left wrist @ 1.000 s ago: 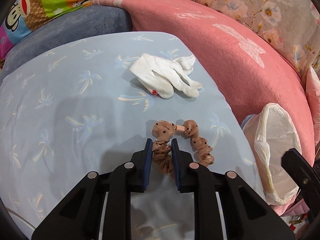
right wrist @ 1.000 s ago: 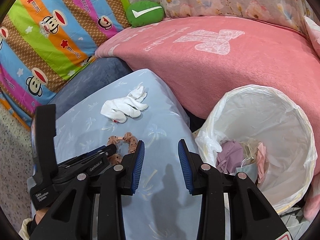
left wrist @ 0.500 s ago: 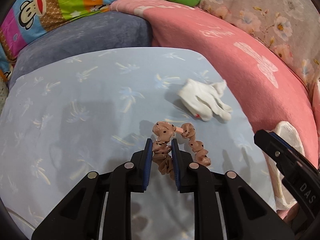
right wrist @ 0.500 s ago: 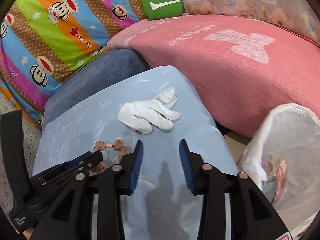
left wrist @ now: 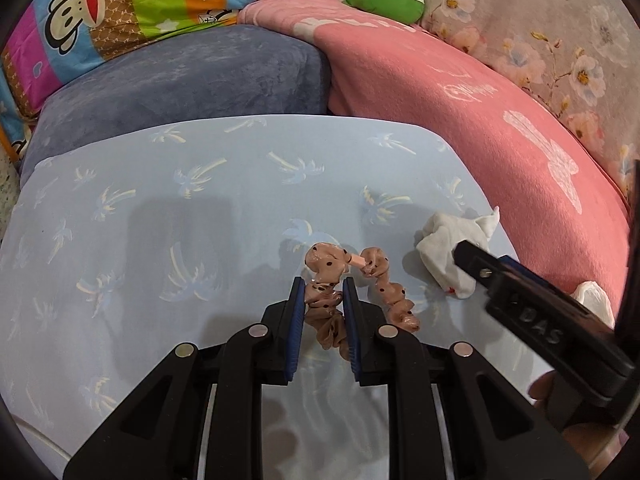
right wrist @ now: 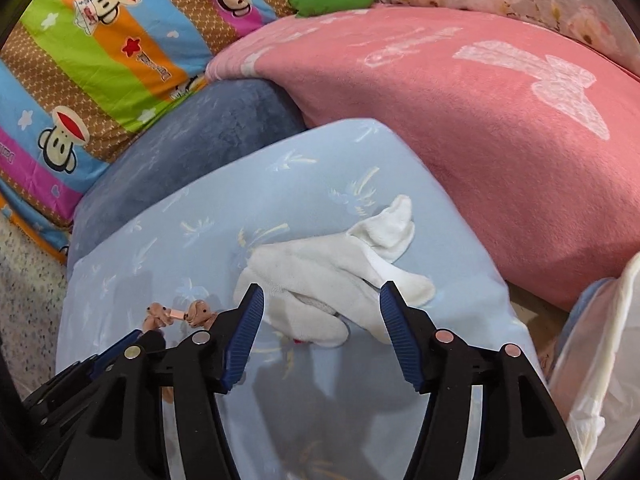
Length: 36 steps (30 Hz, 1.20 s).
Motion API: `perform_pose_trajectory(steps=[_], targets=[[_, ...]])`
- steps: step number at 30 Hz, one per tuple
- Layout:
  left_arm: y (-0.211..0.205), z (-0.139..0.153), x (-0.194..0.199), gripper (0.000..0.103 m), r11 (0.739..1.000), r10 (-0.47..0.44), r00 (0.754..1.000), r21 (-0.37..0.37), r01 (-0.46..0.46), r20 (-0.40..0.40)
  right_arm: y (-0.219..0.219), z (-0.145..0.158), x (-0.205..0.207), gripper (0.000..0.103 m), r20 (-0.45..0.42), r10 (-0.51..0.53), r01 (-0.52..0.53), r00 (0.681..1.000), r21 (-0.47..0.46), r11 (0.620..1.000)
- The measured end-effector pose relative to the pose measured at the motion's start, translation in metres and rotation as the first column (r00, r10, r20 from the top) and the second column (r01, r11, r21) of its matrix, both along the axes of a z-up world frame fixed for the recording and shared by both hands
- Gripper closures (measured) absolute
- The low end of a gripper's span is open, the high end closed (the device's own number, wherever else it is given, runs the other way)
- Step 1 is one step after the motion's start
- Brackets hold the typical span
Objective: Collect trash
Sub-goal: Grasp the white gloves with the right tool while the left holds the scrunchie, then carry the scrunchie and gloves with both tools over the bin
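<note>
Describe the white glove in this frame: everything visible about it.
The white glove is a soft knit cloth glove lying limp and crumpled on the pale blue palm-print cushion, near the edge beside the pink blanket. Its fingers point toward the blanket, one sticking up apart from the rest. A small red mark shows at its near edge. The right gripper hovers around it with jaws wide open, one on each side; contact cannot be confirmed. The brown spotted scrunchie lies apart from it.
</note>
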<state>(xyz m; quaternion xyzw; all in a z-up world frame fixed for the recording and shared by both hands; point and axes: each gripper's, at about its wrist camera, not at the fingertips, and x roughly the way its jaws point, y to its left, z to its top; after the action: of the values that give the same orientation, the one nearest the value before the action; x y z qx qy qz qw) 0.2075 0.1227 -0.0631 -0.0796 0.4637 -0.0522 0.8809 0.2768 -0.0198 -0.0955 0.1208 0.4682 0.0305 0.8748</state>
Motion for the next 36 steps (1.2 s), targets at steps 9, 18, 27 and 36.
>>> perform_pose_trajectory(steps=[9, 18, 27, 36], targets=[[-0.002, 0.0, -0.005, 0.084, 1.0, -0.014, 1.0, 0.0, 0.014, -0.009, 0.011, -0.008, -0.014, 0.094, -0.022, 0.043, -0.044, 0.999, -0.085, 0.995], [-0.028, 0.021, -0.034, 0.084, 0.998, -0.057, 0.998, -0.004, 0.057, 0.023, -0.015, 0.04, -0.076, 0.094, 0.072, 0.008, -0.006, 0.997, -0.017, 1.0], [-0.081, 0.066, -0.074, 0.084, 0.986, -0.167, 0.978, 0.013, 0.167, 0.126, -0.07, 0.094, -0.138, 0.094, 0.174, -0.092, 0.091, 0.98, 0.012, 0.996], [-0.141, 0.092, -0.104, 0.084, 0.958, -0.284, 0.942, 0.017, 0.286, 0.181, -0.145, 0.127, -0.201, 0.093, 0.241, -0.213, 0.213, 0.947, 0.025, 0.977]])
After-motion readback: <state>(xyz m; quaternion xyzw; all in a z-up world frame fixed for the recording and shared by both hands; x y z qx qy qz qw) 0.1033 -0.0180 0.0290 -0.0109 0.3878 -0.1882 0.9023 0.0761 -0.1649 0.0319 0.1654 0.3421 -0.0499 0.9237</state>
